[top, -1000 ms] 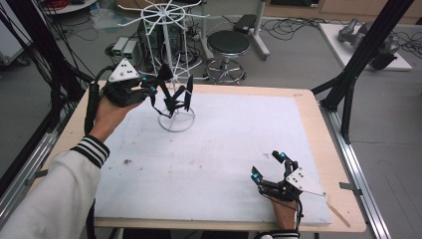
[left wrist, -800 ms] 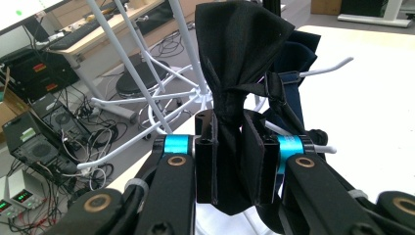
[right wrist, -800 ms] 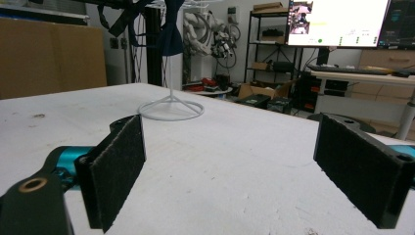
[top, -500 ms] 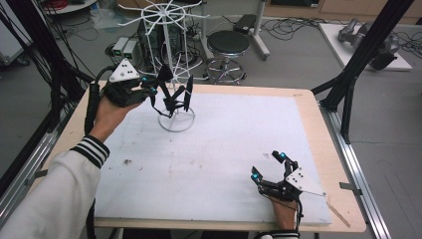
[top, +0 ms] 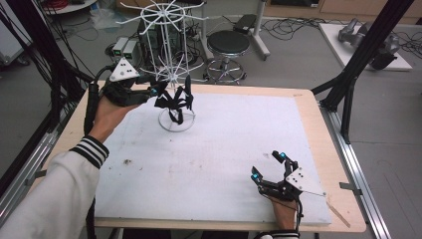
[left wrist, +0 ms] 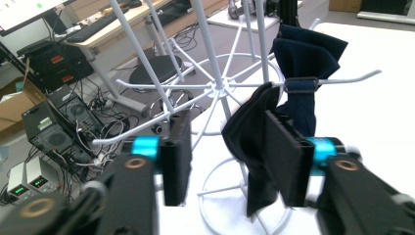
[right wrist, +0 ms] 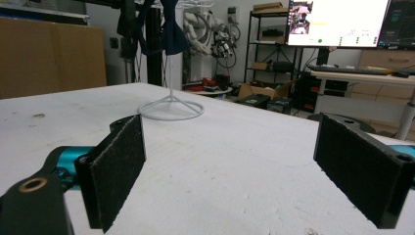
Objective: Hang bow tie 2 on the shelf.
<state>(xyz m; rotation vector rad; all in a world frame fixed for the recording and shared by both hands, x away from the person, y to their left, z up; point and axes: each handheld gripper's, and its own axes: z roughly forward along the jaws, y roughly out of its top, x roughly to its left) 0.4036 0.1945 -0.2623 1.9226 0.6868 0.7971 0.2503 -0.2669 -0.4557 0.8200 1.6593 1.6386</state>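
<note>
Since the earlier frame the left gripper (top: pixel 158 93) has just been opening its jaws, now parted beside the dark bow tie (left wrist: pixel 254 142), whose fabric lies against one pad. The bow tie hangs on the white wire rack (top: pixel 175 69) at the table's (top: pixel 303 107) far left. The left gripper view reveals a second bow tie (left wrist: pixel 306 54) behind. The right gripper (top: pixel 268 167) rests near the front edge, jaws wide and empty.

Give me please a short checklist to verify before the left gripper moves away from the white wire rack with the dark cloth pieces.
1. Left gripper jaws have just been opening, a gap shows: ok.
2. Dark cloth free of the pads: cannot tell, it lies against one pad.
3. Second dark cloth hanging on its rack arm: ok.
4. White wire rack upright on the table: ok.
5. Right gripper open, far from the rack: ok.
</note>
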